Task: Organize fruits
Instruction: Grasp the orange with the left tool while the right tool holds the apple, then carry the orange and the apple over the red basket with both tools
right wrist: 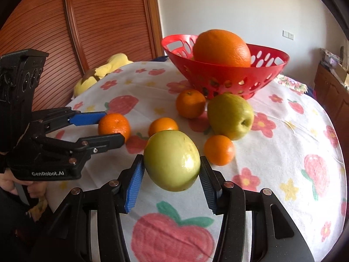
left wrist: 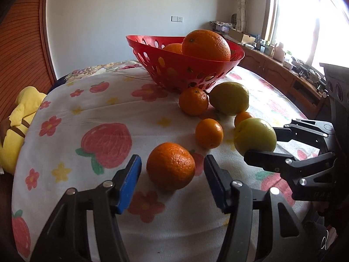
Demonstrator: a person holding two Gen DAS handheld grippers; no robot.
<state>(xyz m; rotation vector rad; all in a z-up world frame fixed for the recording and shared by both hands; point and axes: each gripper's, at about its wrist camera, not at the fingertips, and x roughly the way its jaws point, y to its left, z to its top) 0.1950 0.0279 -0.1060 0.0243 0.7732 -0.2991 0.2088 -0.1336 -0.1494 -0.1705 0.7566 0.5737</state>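
Red perforated plastic basket (left wrist: 185, 74), upper centre: large orange (left wrist: 206, 44) plus a second one. Left gripper (left wrist: 172, 170) fingers apart around rough mandarin (left wrist: 170, 166); right gripper (right wrist: 172, 174) clamped on green apple (right wrist: 172, 160).

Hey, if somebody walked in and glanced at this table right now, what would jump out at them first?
Probably the red basket at the far side of the flowered cloth, with a big orange sitting in it. Next, the green apple clamped in the right gripper, lifted above the cloth. Then the left gripper, its pads either side of a tangerine but not touching it.
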